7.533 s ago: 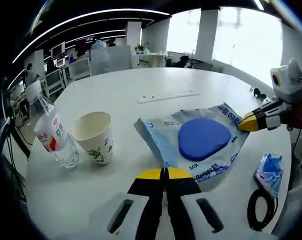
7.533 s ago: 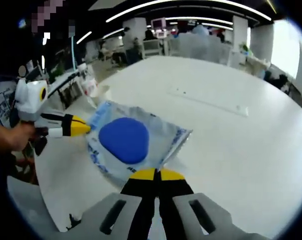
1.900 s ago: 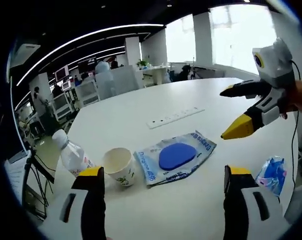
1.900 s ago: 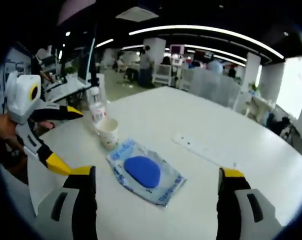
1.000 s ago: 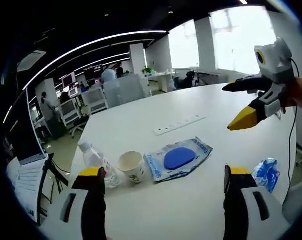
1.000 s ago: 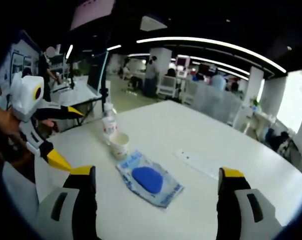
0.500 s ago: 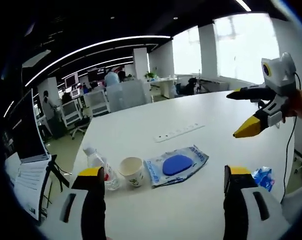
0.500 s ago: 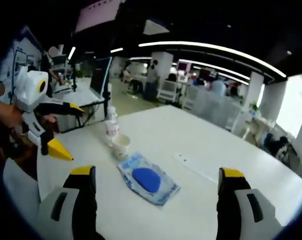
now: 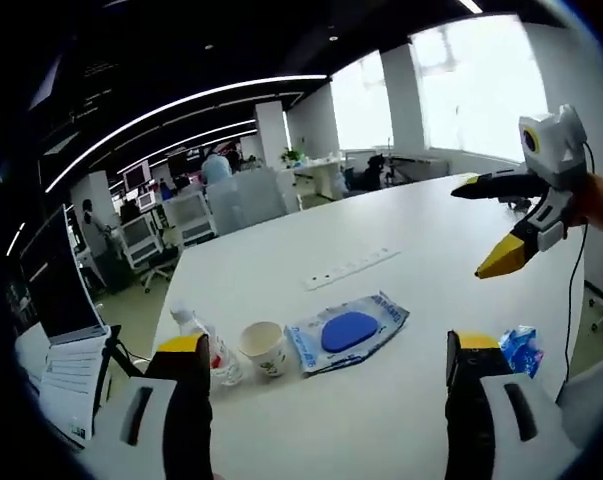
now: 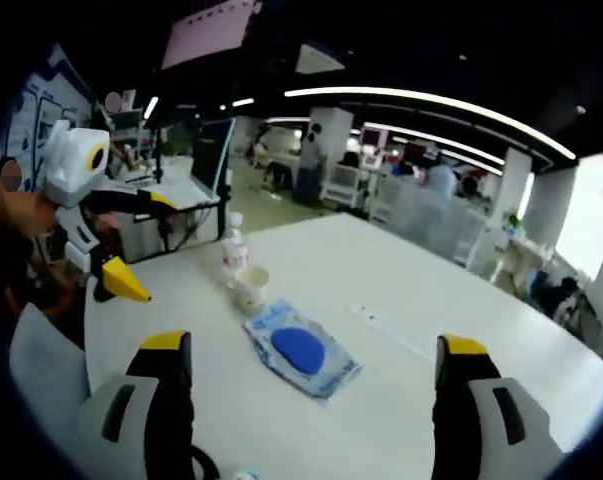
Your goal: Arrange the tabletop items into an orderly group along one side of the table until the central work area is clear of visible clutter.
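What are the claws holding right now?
Nothing. The left claw and right claw are both open and empty, above the table.

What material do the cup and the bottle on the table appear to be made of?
The cup looks like matte paper: opaque cream wall with a printed design. The bottle looks like clear, glossy plastic: see-through body with a red-and-white label. Both are small here, so this is only probable.
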